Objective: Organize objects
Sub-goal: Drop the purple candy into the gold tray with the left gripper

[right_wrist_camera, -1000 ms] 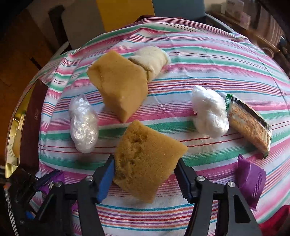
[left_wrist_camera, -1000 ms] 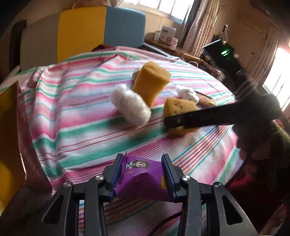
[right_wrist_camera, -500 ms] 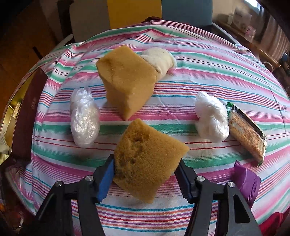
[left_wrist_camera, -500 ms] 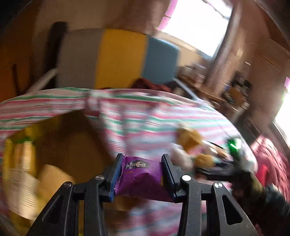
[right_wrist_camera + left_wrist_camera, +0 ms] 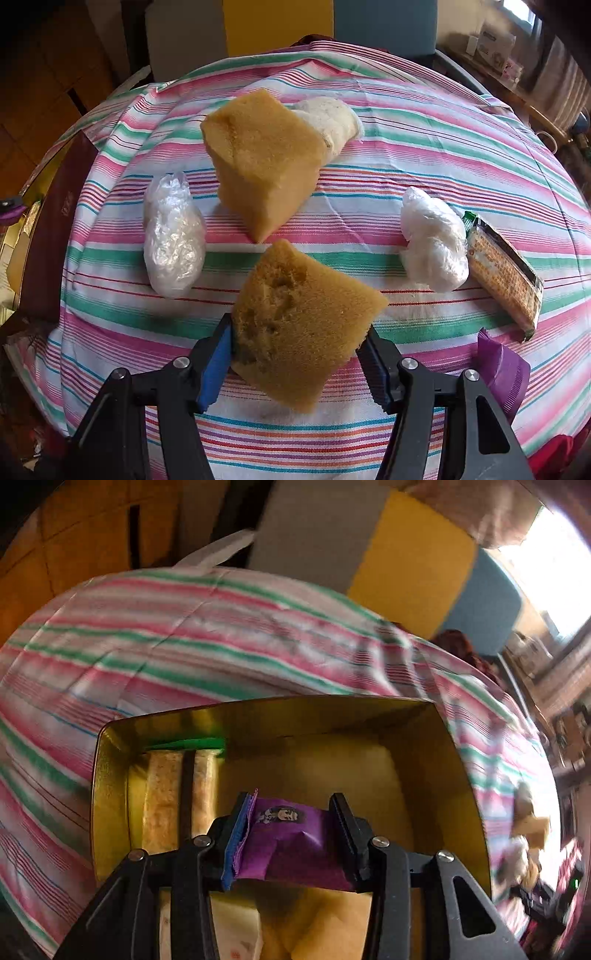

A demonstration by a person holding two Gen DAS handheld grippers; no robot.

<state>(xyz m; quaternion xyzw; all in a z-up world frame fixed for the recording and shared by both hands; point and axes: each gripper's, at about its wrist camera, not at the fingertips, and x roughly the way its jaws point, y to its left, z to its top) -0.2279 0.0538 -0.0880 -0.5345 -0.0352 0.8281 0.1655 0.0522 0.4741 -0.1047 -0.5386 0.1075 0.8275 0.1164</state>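
My left gripper (image 5: 291,834) is shut on a purple snack packet (image 5: 291,845) and holds it over the open gold tin box (image 5: 461,760). A wrapped cracker packet (image 5: 173,797) lies inside the box at its left. My right gripper (image 5: 299,343) is shut on a brown sponge (image 5: 303,321) just above the striped tablecloth (image 5: 424,129). A bigger brown sponge (image 5: 262,162) stands beyond it, against a rolled cream cloth (image 5: 332,122).
Two crumpled clear plastic bags lie on the cloth, one at the left (image 5: 171,236), one at the right (image 5: 432,240). A cracker packet (image 5: 502,266) and a second purple packet (image 5: 502,369) lie at the right. A dark red lid (image 5: 55,236) is at the left table edge.
My left gripper has swung left with the purple packet, from over the table middle to over the gold box. My right gripper has held the sponge and drawn back slightly.
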